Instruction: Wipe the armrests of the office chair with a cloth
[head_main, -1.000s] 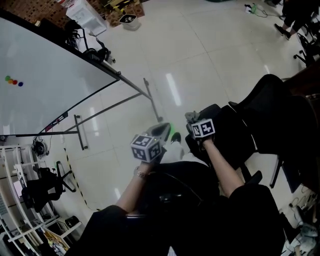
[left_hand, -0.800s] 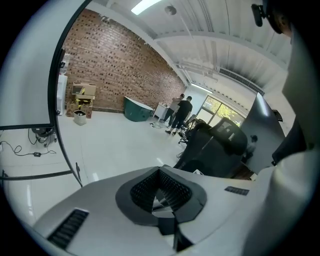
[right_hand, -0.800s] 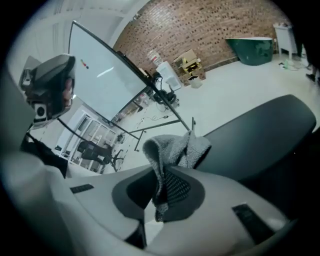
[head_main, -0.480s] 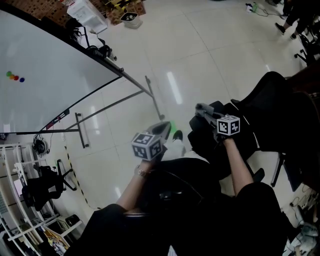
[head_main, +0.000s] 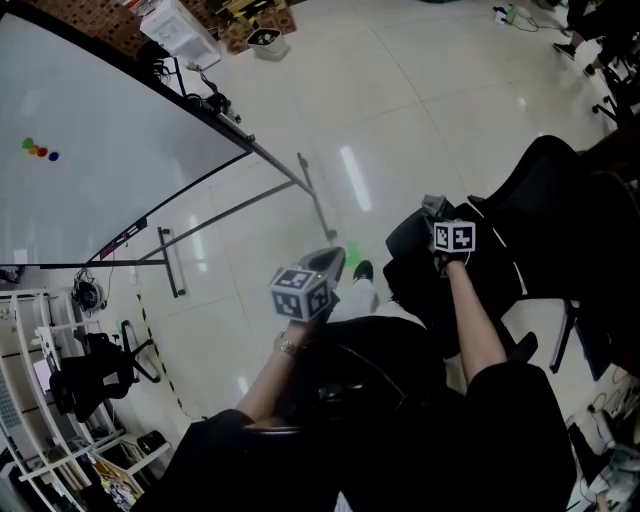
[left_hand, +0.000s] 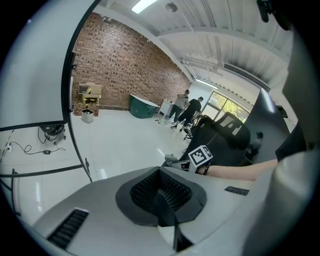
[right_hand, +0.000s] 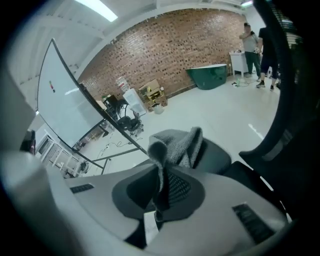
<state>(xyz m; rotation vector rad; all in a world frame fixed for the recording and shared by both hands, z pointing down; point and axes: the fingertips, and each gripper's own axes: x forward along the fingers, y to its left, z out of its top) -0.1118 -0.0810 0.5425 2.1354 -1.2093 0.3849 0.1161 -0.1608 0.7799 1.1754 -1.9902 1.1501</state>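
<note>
The right tool (right_hand: 161, 192) is clamping a grey, ribbed knitted cloth (right_hand: 175, 145) at the rounded black padded armrest (right_hand: 216, 159) of the black office chair (head_main: 545, 200), contact between them being hard to make out, while the left tool (left_hand: 165, 202), jaws pressing together on nothing, is hovering over the glossy pale tiled floor (head_main: 420, 90).

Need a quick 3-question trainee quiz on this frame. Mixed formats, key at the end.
1. True or false: the left gripper is shut on the grey cloth.
2. In the right gripper view, what lies just beyond the cloth? A) a shelf B) the office chair's armrest pad C) a keyboard
3. Fill in: in the head view, the whiteboard stands on the person's ____ side.
Key: 1 false; the right gripper is shut on it, and the left is shut with nothing between its jaws. 2 B. 3 left.
</note>
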